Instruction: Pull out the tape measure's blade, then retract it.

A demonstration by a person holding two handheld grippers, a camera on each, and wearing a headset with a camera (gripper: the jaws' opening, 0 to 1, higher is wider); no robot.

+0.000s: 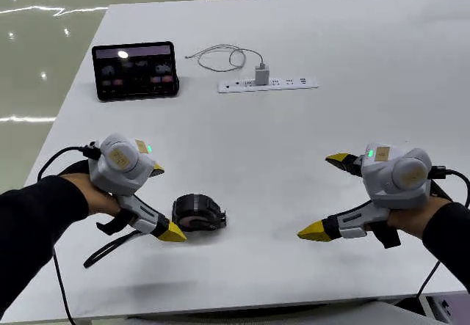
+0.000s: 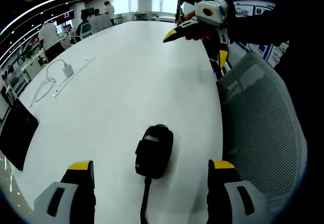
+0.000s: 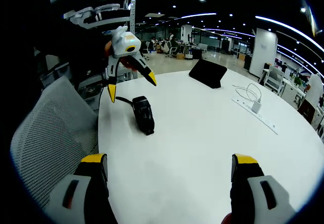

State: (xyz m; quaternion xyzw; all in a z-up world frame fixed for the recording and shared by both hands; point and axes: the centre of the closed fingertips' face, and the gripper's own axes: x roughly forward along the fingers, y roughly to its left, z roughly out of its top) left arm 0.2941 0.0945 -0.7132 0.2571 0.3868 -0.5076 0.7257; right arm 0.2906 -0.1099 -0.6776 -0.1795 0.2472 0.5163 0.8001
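A black tape measure (image 1: 197, 213) lies on the white table (image 1: 294, 141) near the front edge, its blade not drawn out. My left gripper (image 1: 165, 200) is open just to its left, one yellow tip almost at the case. In the left gripper view the tape measure (image 2: 154, 150) sits just ahead, between the spread jaws of the left gripper (image 2: 151, 164), untouched. My right gripper (image 1: 326, 194) is open well to the right with nothing in it. From the right gripper (image 3: 169, 159), the tape measure (image 3: 143, 114) lies farther off, beside the left gripper (image 3: 131, 87).
A dark tablet (image 1: 135, 70) stands at the back left. A white power strip (image 1: 268, 84) with a charger and looped cable (image 1: 220, 57) lies behind the middle. A grey mesh chair (image 2: 258, 118) is at the table's near edge. People are in the room beyond.
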